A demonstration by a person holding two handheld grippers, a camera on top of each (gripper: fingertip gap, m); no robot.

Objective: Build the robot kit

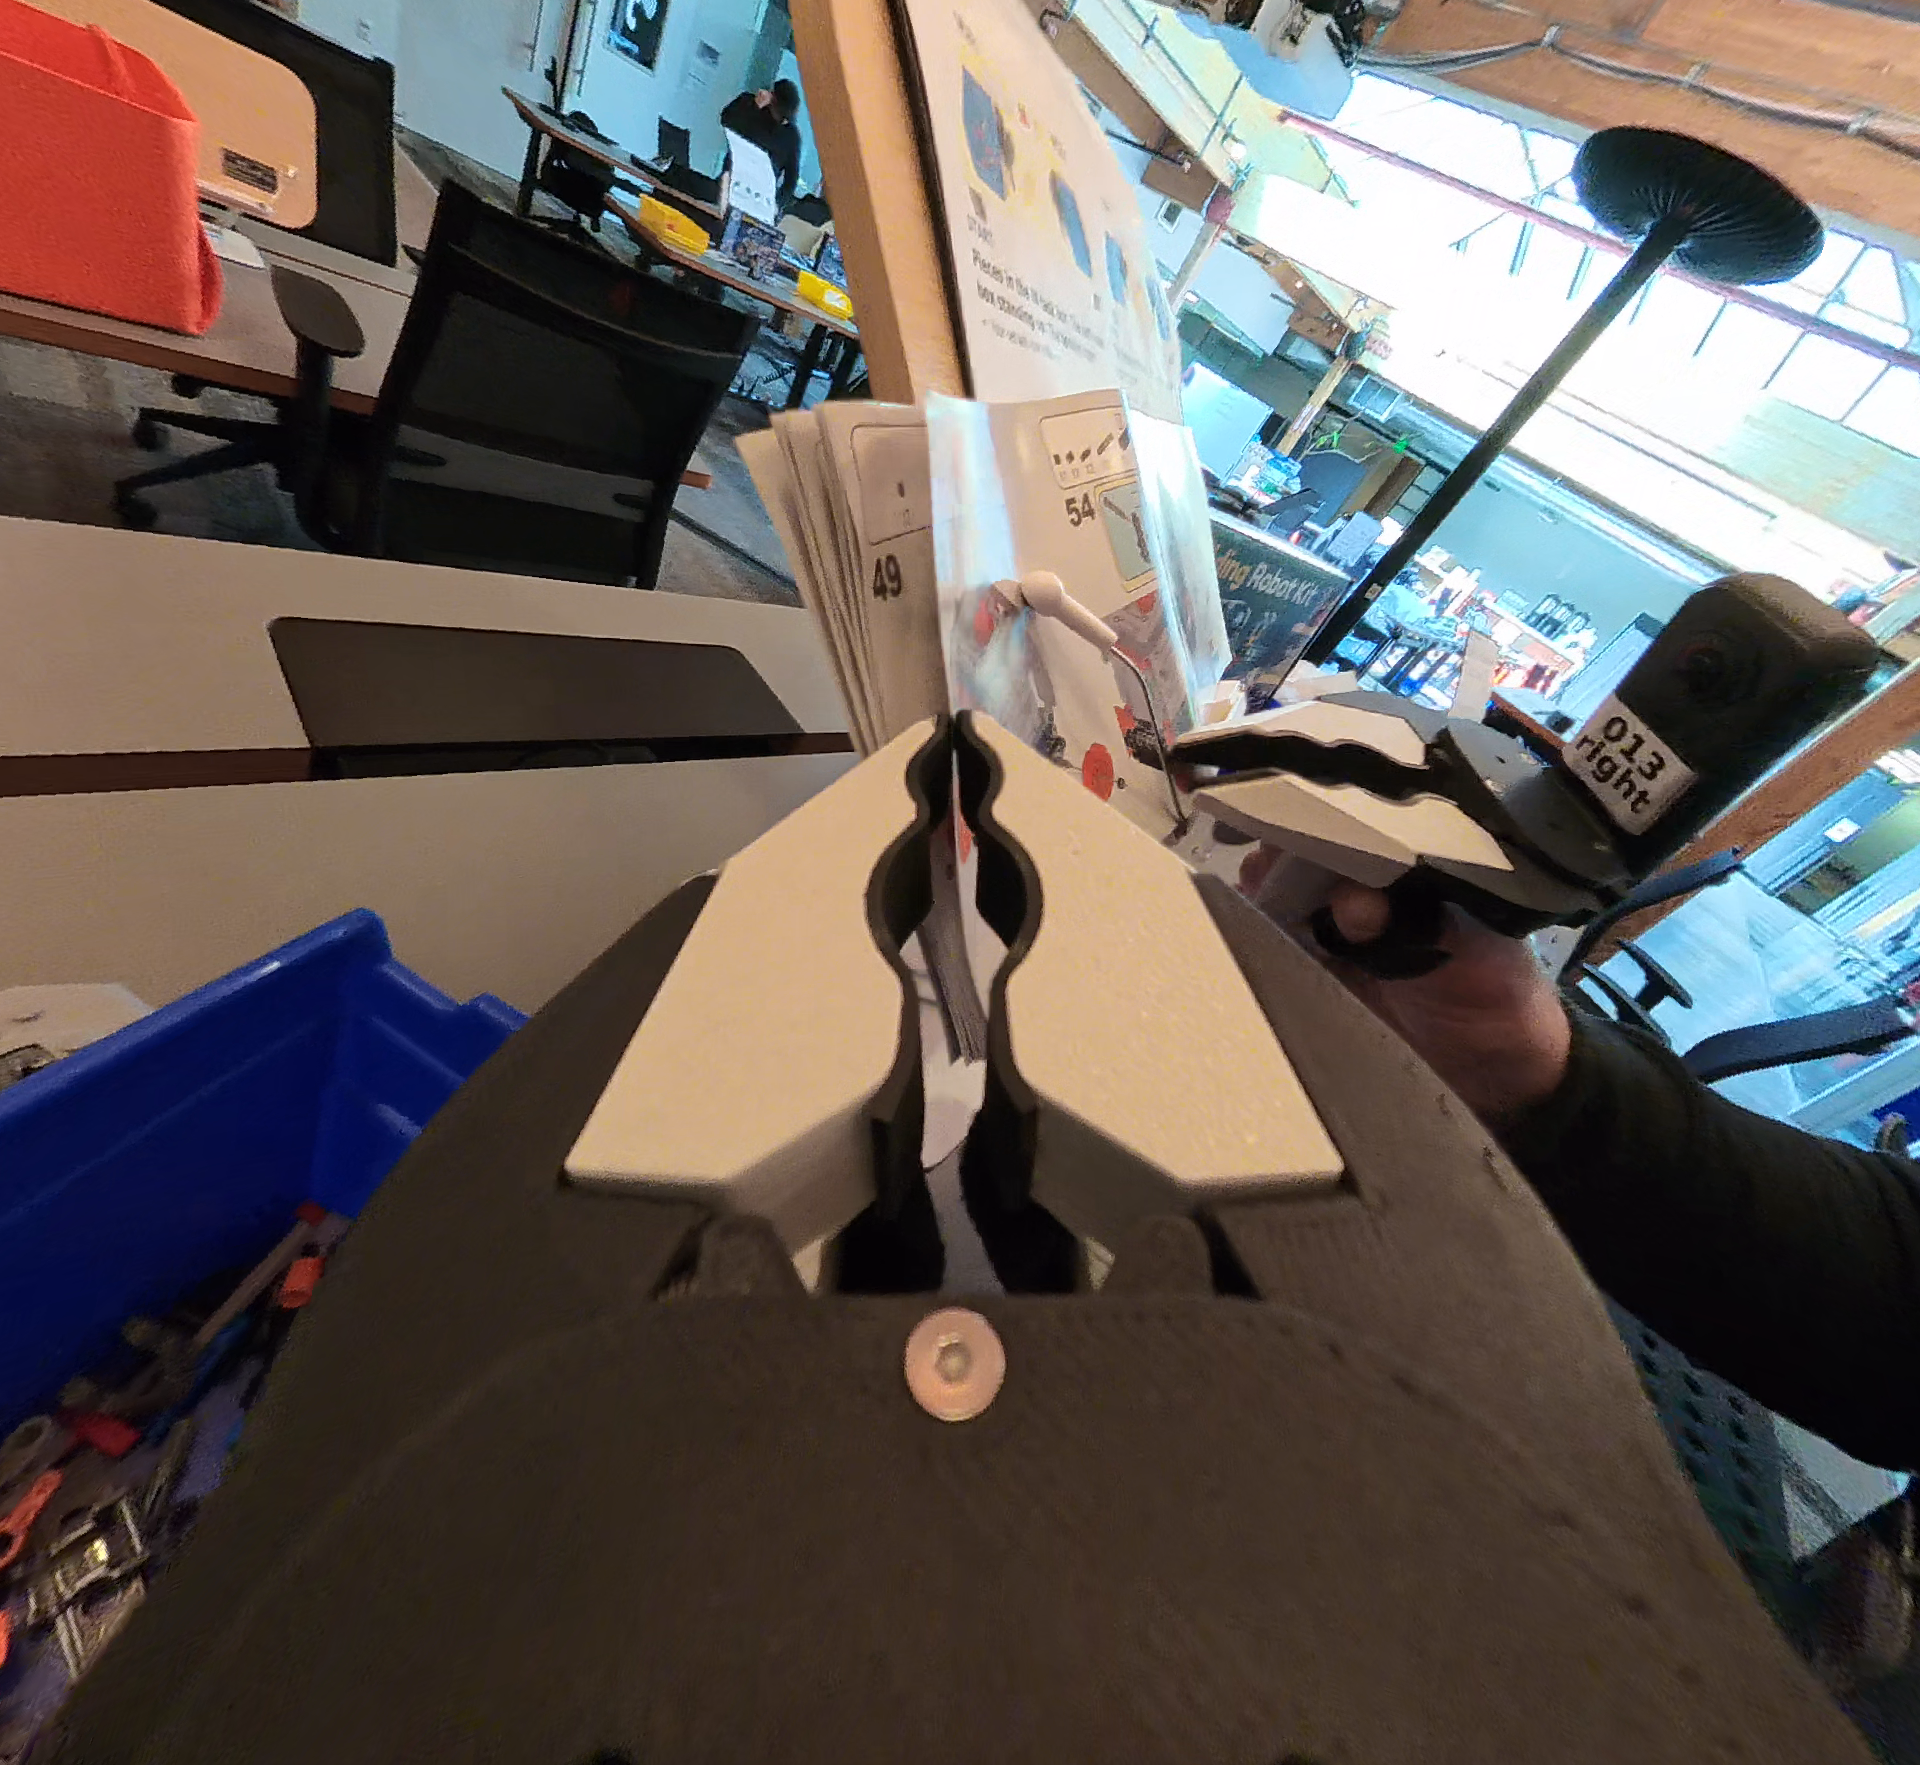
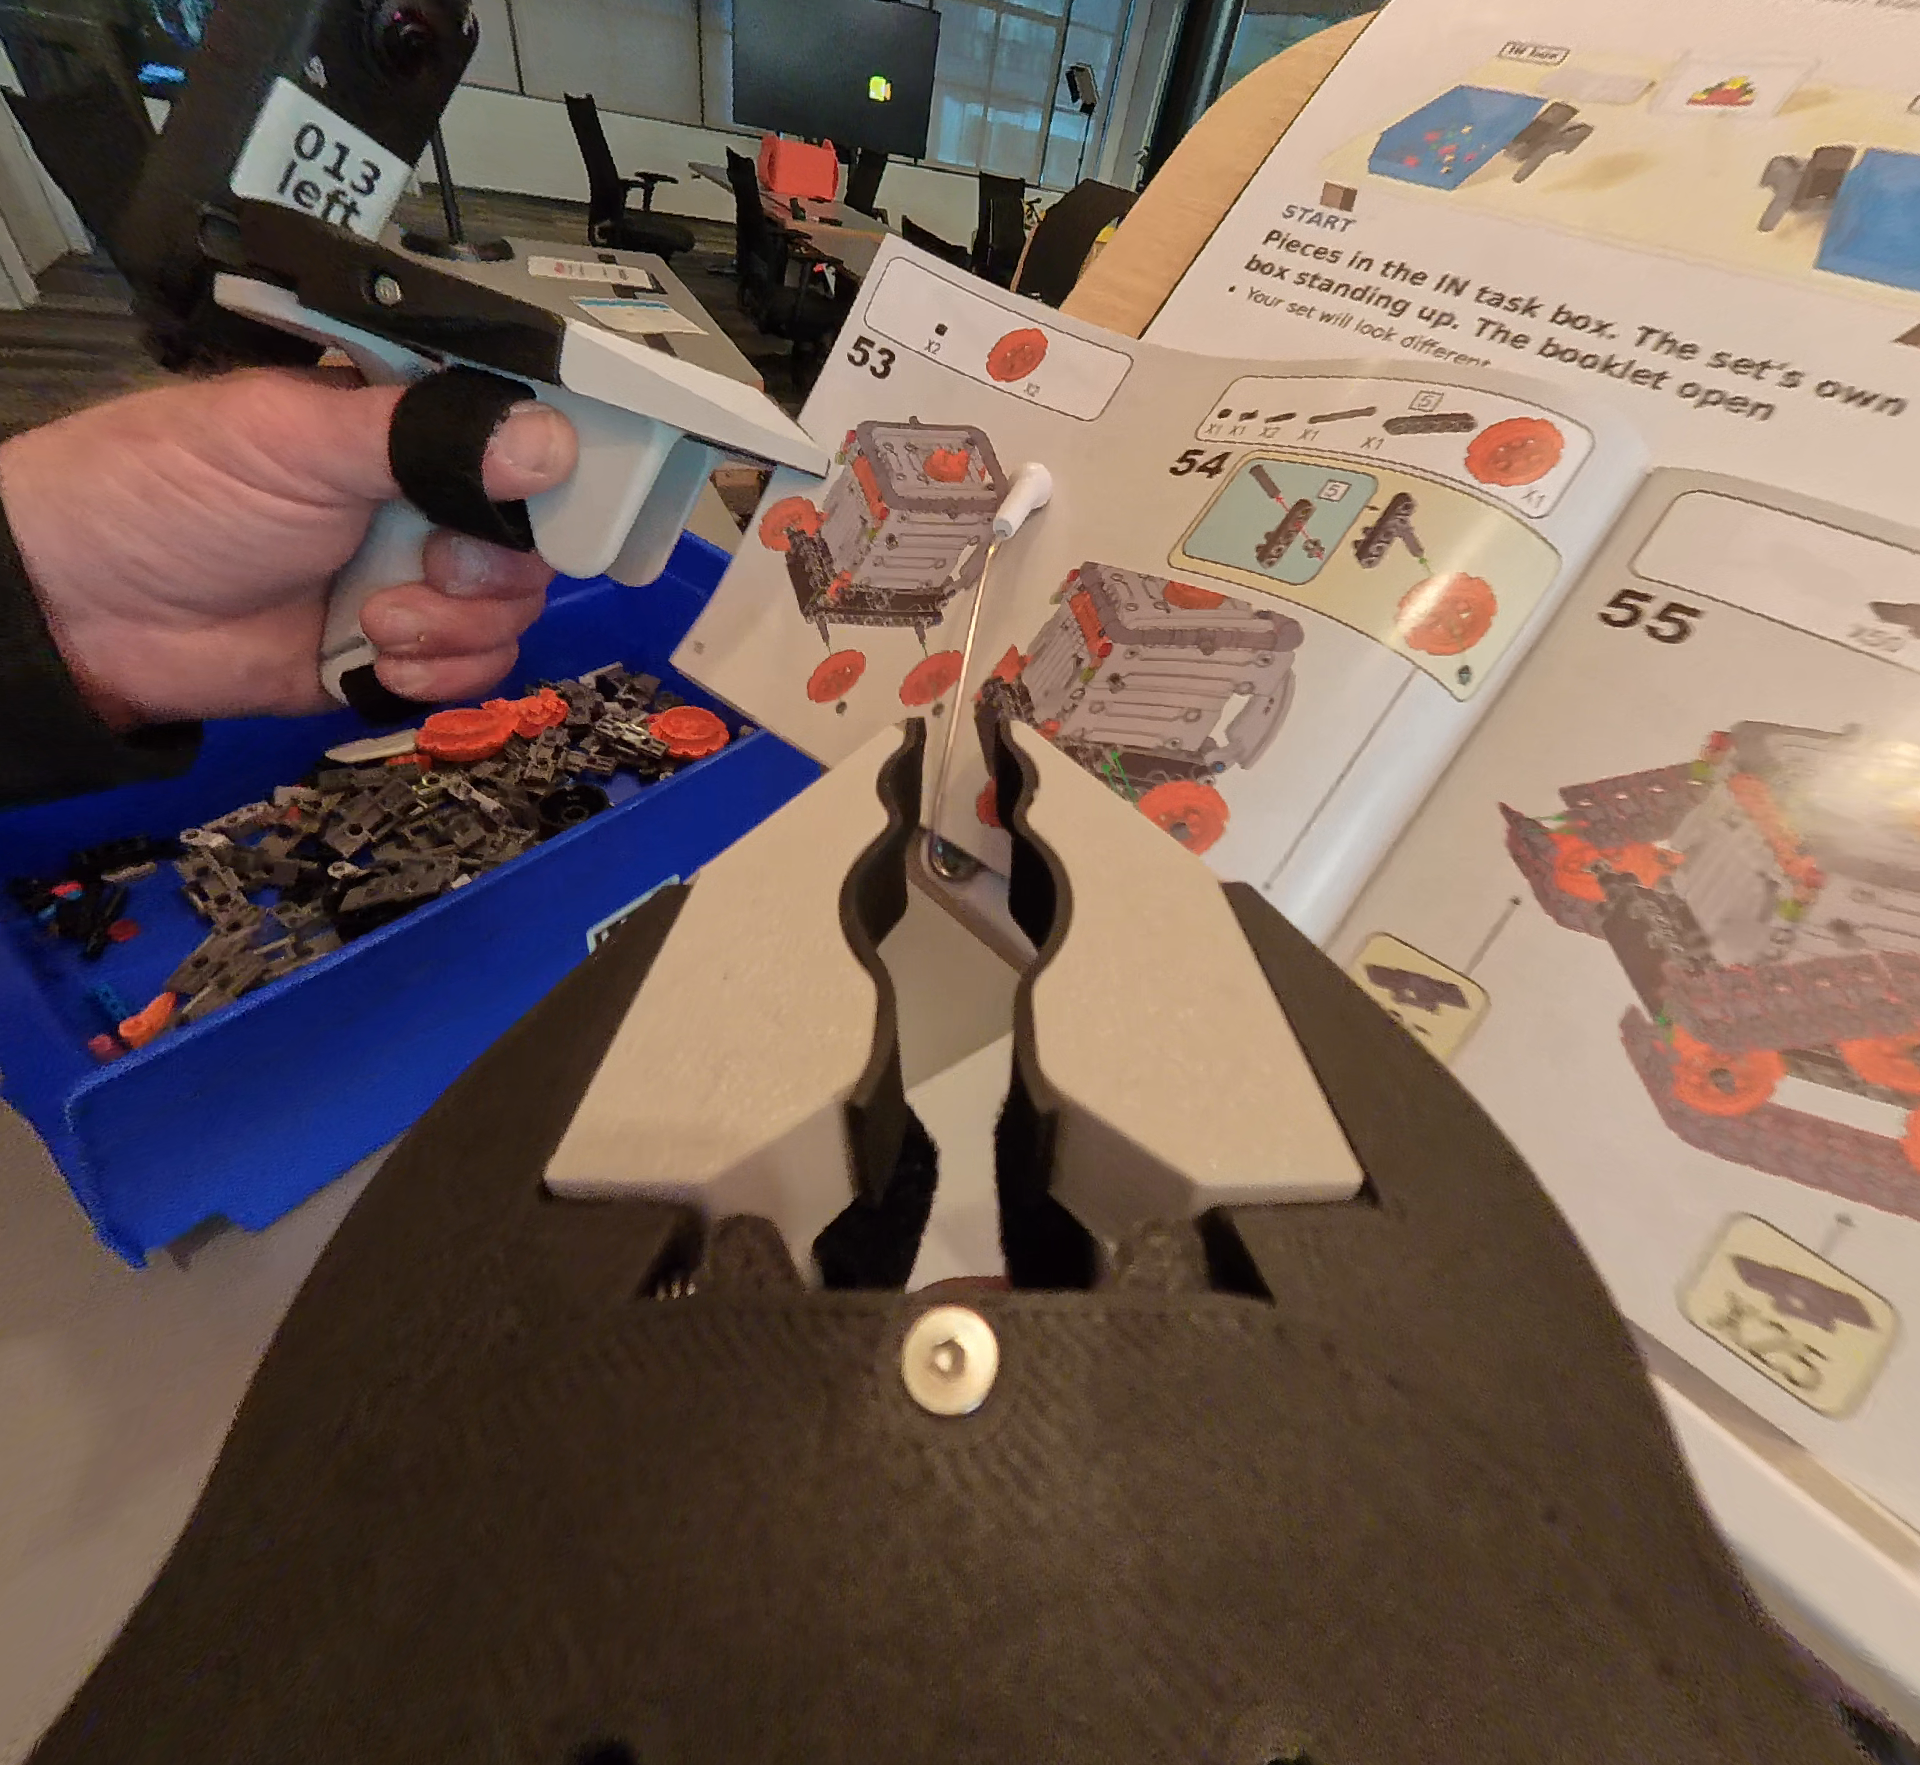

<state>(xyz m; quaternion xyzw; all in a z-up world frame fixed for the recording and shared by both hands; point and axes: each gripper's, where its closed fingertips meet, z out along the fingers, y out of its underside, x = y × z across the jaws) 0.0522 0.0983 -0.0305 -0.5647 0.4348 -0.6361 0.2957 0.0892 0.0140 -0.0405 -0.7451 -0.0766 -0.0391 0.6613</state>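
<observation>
An open instruction booklet (image 2: 1195, 572) stands against a board with a printed sheet (image 2: 1558, 261). A wire page holder with a white tip (image 2: 966, 635) lies across its left page. My left gripper (image 1: 954, 728) is shut on the left pages of the booklet (image 1: 1039, 520), which pass between its jaws. In the right wrist view the left gripper (image 2: 821, 465) touches the left page's edge. My right gripper (image 2: 961, 739) is narrowly open, with the wire between its tips and not pinched. The right gripper also shows in the left wrist view (image 1: 1184, 770), beside the wire holder (image 1: 1081, 619).
A blue bin (image 2: 312, 1071) with several grey, black and orange building parts sits left of the booklet on a white table (image 2: 104, 1403). A black office chair (image 1: 540, 385), an orange bag (image 1: 94, 177) and a black pole lamp (image 1: 1455, 468) stand farther off. The left gripper's tips are roughly 10 cm from the right gripper's.
</observation>
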